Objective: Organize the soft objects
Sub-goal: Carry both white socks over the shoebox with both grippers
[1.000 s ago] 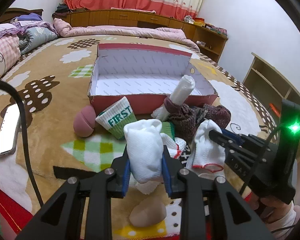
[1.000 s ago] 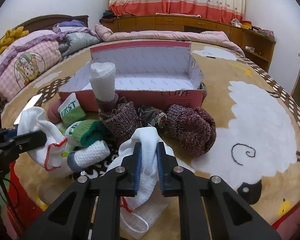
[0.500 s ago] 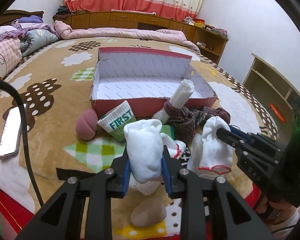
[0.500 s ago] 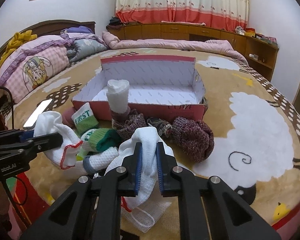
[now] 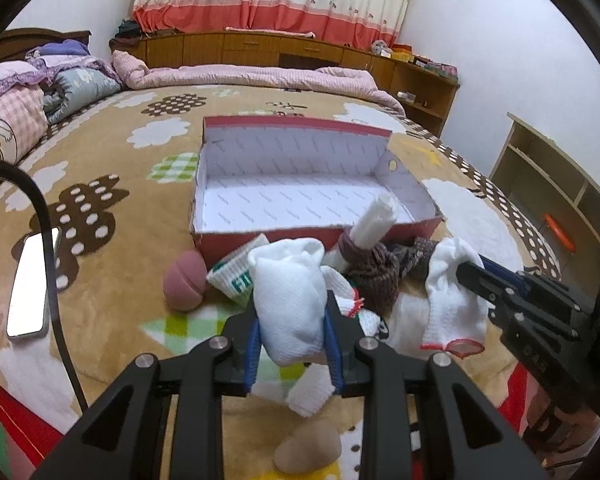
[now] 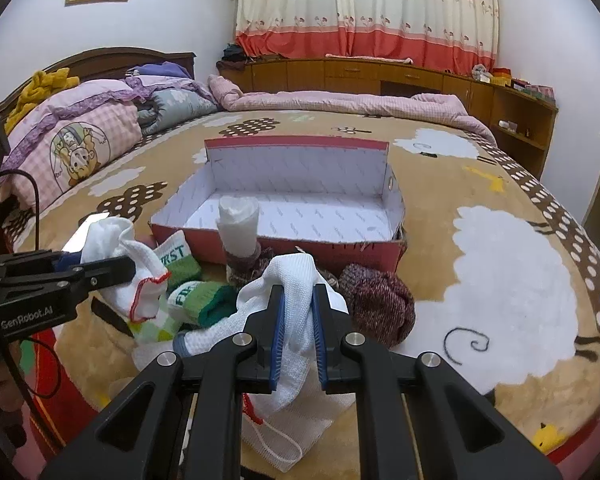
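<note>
White sock (image 5: 290, 300), bunched, red-trimmed cuff, L gripper (image 5: 290, 344) pinching

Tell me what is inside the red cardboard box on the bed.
The red cardboard box shows only its white patterned lining; no soft object is visible in it. The near wall and the upright white rolled sock hide part of the floor.
</note>
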`<state>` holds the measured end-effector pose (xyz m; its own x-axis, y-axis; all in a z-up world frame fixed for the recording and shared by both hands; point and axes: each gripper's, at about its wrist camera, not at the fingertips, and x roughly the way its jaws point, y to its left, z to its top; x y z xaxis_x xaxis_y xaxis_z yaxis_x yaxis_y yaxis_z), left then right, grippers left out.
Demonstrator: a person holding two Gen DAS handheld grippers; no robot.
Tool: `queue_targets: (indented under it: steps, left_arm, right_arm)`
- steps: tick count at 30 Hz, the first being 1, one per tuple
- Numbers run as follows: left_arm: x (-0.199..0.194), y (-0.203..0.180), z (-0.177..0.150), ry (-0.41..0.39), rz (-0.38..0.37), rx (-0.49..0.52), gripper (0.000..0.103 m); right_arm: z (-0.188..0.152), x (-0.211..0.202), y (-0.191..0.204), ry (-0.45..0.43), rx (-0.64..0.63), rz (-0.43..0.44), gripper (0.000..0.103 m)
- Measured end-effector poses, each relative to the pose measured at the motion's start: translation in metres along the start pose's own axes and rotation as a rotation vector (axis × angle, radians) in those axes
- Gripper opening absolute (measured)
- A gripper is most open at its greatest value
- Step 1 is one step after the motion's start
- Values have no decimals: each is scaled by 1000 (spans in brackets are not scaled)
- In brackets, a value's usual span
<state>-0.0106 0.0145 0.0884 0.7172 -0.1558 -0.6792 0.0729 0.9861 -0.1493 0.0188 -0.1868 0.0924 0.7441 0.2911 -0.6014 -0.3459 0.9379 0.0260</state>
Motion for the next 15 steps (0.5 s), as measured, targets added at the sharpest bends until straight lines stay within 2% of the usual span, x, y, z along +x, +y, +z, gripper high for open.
queue_targets:
  steps: [15]
  left_arm:
    - [2,-1,38,-66,26,26,28]
  right_arm:
    - [31,1,-4,-46,-23,-8,14]
